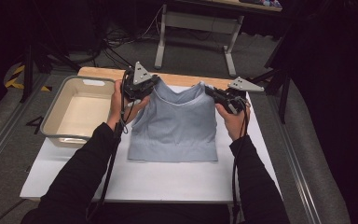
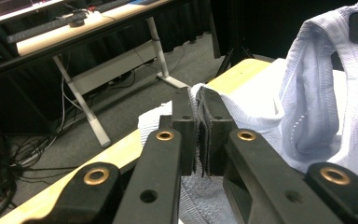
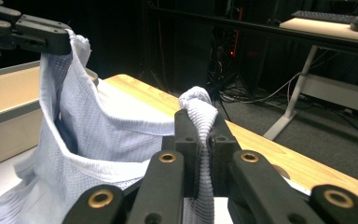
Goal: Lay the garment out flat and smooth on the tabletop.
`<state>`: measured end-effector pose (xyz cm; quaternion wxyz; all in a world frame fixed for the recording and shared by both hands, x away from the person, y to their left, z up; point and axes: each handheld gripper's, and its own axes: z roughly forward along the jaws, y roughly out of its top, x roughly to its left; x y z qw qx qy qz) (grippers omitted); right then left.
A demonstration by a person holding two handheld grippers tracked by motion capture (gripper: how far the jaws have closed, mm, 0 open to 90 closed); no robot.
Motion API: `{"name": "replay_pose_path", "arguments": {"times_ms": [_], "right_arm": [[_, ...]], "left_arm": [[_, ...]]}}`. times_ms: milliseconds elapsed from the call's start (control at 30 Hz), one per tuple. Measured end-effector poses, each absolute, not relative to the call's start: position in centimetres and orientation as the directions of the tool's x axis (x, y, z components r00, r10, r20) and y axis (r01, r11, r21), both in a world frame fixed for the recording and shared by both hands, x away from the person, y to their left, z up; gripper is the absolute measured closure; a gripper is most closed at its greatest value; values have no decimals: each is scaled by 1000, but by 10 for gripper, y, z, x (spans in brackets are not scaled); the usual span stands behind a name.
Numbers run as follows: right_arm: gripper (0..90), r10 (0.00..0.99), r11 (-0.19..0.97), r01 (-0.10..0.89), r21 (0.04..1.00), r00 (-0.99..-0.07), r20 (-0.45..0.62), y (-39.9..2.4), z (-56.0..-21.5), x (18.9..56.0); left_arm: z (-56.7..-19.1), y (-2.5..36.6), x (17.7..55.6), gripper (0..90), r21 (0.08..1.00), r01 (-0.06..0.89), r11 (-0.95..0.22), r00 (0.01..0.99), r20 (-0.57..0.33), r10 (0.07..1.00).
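A person seated at a worktop [image 1: 168,179] holds a pale blue sleeveless top [image 1: 175,126] by its two shoulder straps, one claw in each hand. The landmark here is the top itself.

The top's lower half lies flat on the white sheet that covers the worktop, hem toward the person. Its upper part is lifted off the surface, so the neckline sags in a curve between the two straps.

At the top's left strap, the left claw [image 1: 145,88] is clenched on the fabric. In the left gripper view its two black jaws stand close together with a fold of ribbed blue cloth [image 2: 199,100] pinched between the pads, and the rest of the garment hangs away to the right.

At the top's right strap, the right claw [image 1: 213,93] is likewise clamped on the fabric. In the right gripper view a bunched knob of the strap [image 3: 196,109] pokes up between the closed jaws, and the other claw [image 3: 51,39] shows farther off gripping the opposite strap.

Left of the top, just beside it, stands a cream plastic tub [image 1: 58,114] with nothing visible inside. Beyond the top, the worktop's bare wooden edge [image 1: 102,71] runs along the far side, and behind that a second table's metal legs [image 1: 161,42] stand on grey floor.
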<state>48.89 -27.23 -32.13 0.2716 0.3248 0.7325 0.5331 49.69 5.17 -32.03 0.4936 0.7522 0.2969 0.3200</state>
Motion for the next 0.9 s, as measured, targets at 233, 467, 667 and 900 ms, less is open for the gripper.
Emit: {"name": "replay_pose_path", "arguments": {"times_ms": [233,467,667,900], "right_arm": [[838,789,241,230,943,-612,-53,-269,-338,514],[584,832,255,292,922,-552,-56,-272,-353,529],[544,843,263,312,913,-534,-61,-280,-358,522],[532,800,351,357,866,-595,-79,-290,-387,499]], "left_arm": [[-341,46,528,792,927,206,-312,577,143,804],[-356,44,538,522,929,243,-278,586,88,806],[-371,46,526,459,917,267,-296,589,87,803],[-395,45,499,405,878,271,-395,661,128,739]]}}
